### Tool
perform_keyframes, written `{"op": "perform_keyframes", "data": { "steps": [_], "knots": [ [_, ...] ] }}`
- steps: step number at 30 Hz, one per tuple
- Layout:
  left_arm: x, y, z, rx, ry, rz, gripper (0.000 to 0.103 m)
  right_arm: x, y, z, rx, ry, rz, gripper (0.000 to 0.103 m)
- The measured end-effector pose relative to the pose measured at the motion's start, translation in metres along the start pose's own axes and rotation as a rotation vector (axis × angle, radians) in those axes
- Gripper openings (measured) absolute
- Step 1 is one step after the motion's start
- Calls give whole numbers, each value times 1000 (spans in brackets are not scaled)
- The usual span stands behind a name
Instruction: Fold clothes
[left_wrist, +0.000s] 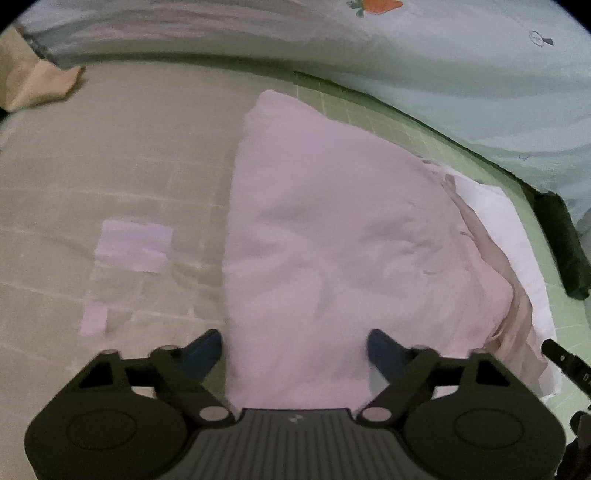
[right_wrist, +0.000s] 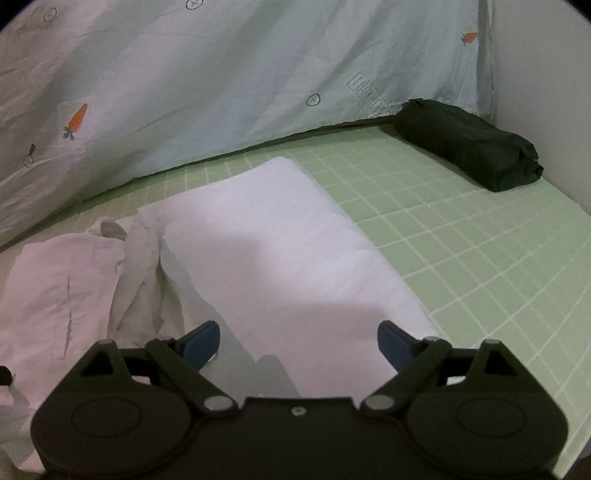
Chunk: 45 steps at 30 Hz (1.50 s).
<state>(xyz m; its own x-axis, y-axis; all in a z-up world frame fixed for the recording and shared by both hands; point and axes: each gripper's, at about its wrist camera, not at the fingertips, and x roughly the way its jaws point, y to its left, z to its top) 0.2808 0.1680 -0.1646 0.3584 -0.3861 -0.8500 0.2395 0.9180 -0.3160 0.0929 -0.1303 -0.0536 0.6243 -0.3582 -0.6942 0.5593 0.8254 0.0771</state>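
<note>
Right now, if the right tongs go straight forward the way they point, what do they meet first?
Most likely the white garment: it lies directly ahead of the open right tongs, between their fingers. The carrot-print sheet stands farther behind. Depth is hard to judge in this fisheye view.

- I see a green checked sheet covering the bed surface.
- Behind it hangs a pale blue carrot-print cover, bunched along the far edge.
- In the left wrist view, a beige cloth sits at the far left corner.
</note>
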Motion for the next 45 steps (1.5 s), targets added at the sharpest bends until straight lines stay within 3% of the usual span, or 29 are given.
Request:
{"op": "perform_keyframes", "data": {
  "steps": [4,7,11,14,19,25,29,33,35,38,40,42,44,45],
  "knots": [
    [2,0,-1,-47,-5,-21,58,0,-8,4,15,-5,-9,93],
    [-6,3,0,-120,-37,-51,22,-1,-20,7,39,-15,-18,93],
    [-20,2,1,-211,-86,-98,9,-1,-34,10,67,-20,-17,93],
    [-33,-10,1,-229,-130,-121,8,0,-42,12,70,-22,-12,93],
    [-54,-47,10,-209,-188,-173,7,2,-66,17,84,-34,-3,93],
    [-73,-121,26,-85,-244,-239,7,10,-109,23,107,-37,4,93],
    [-61,-182,28,-23,-210,-309,7,18,-144,30,120,-41,4,93],
    [-8,-241,15,24,-103,-352,8,29,-179,38,105,-47,5,93],
    [32,-257,5,-5,-22,-386,16,35,-196,42,104,-43,9,93],
    [106,-264,-11,-137,190,-328,20,47,-220,51,137,-29,25,93],
    [107,-271,-10,-108,189,-328,23,53,-230,59,162,-30,58,93],
    [96,-280,-7,-49,173,-336,40,59,-230,65,161,-27,101,93],
    [79,-279,-6,-58,129,-375,64,68,-222,68,156,-5,162,93],
    [69,-277,-4,-60,103,-402,66,74,-215,70,149,9,201,93]
  ]
}}
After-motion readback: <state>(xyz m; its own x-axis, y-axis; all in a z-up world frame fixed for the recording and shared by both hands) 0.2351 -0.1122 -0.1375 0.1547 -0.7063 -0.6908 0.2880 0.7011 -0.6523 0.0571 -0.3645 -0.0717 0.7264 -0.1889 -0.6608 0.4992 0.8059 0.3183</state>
